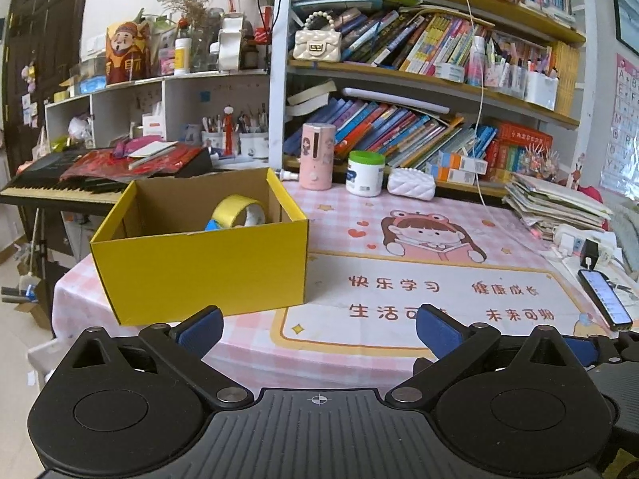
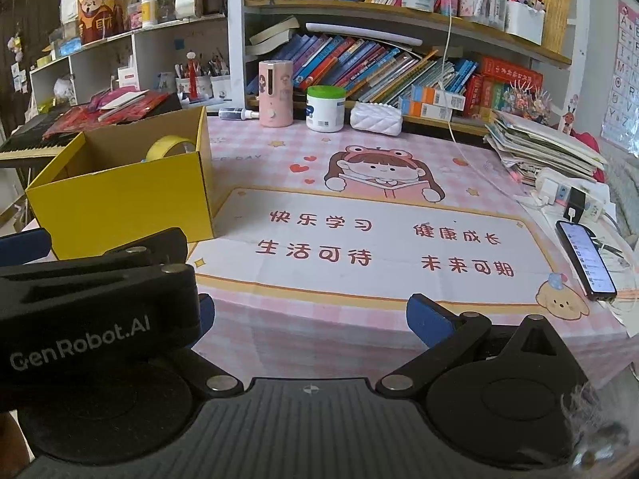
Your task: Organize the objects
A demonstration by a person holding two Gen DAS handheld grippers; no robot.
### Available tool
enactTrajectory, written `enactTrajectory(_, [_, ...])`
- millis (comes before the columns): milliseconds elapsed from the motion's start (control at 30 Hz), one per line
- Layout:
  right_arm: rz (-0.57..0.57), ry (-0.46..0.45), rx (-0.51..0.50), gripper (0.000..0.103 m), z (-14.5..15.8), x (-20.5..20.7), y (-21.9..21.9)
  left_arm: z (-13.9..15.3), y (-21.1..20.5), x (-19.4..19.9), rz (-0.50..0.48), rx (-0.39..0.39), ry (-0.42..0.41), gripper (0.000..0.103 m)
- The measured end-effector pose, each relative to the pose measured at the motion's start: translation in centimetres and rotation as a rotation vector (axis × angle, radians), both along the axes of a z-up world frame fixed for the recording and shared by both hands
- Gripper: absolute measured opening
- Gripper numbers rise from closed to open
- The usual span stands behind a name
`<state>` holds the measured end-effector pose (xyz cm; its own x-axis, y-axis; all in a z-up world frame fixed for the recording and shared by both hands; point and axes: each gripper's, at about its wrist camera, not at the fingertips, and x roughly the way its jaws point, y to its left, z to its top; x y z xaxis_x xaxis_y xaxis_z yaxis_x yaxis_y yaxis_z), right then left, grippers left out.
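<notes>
A yellow cardboard box stands open on the left part of the pink table mat. Inside it lies a yellow tape roll with something blue beside it. My left gripper is open just in front of the box, with nothing between its blue pads. My right gripper is open too, over the mat's front edge and empty. The left gripper's black body covers the lower left of the right wrist view.
At the table's back stand a pink cylinder, a white jar with a green lid and a white quilted pouch. A phone, a power strip and stacked papers lie right. Bookshelves rise behind; a keyboard sits left.
</notes>
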<state>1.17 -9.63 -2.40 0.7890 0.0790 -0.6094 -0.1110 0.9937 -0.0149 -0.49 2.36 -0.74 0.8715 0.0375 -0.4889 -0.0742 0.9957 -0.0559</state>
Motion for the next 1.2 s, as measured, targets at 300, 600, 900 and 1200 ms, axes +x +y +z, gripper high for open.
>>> enactTrajectory(300, [0.0,0.0,0.0,0.103,-0.04,-0.05,-0.05,-0.14,-0.13,-0.22,0.001,0.001,0.005,0.103])
enactTrajectory(600, [-0.002,0.0,-0.003,0.103,-0.11,-0.26,-0.2,-0.2,-0.07,-0.34,-0.001,-0.003,0.008,0.103])
enactTrajectory(900, [-0.001,0.0,-0.003,0.103,-0.1,-0.25,-0.23,-0.19,-0.09,-0.38,-0.001,-0.003,0.008,0.103])
enactTrajectory(1200, [-0.001,-0.002,-0.005,0.103,-0.12,-0.23,-0.03,-0.14,-0.09,-0.33,0.0,-0.003,0.008,0.103])
